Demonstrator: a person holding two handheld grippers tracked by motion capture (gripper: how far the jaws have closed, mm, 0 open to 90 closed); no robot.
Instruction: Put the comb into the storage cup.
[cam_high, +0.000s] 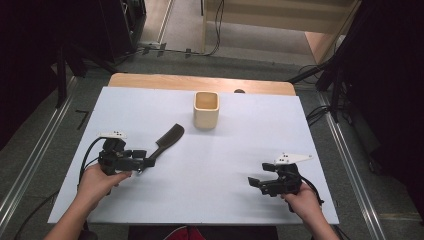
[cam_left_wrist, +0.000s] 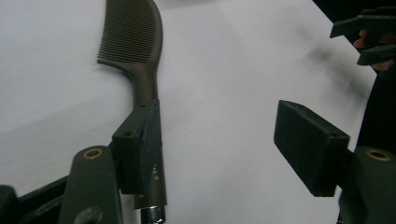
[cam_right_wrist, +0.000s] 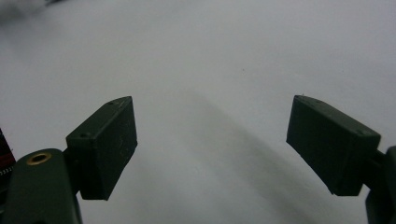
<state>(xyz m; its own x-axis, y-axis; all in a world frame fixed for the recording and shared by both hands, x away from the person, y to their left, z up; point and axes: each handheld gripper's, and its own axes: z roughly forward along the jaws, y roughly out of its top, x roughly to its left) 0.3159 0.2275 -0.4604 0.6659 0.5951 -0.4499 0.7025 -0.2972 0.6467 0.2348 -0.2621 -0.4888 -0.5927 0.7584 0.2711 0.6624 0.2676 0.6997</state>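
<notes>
left claw (cam_high: 148, 161) spread wide, one pad right up against the comb handle, other pad well clear, so no pinch | dark comb (cam_high: 168, 138) flat on the desk (cam_high: 235, 150), teeth end angled toward the wooden cup (cam_high: 206, 109) | right claw (cam_high: 254, 181) spread too, nothing in it, near the right front corner
</notes>
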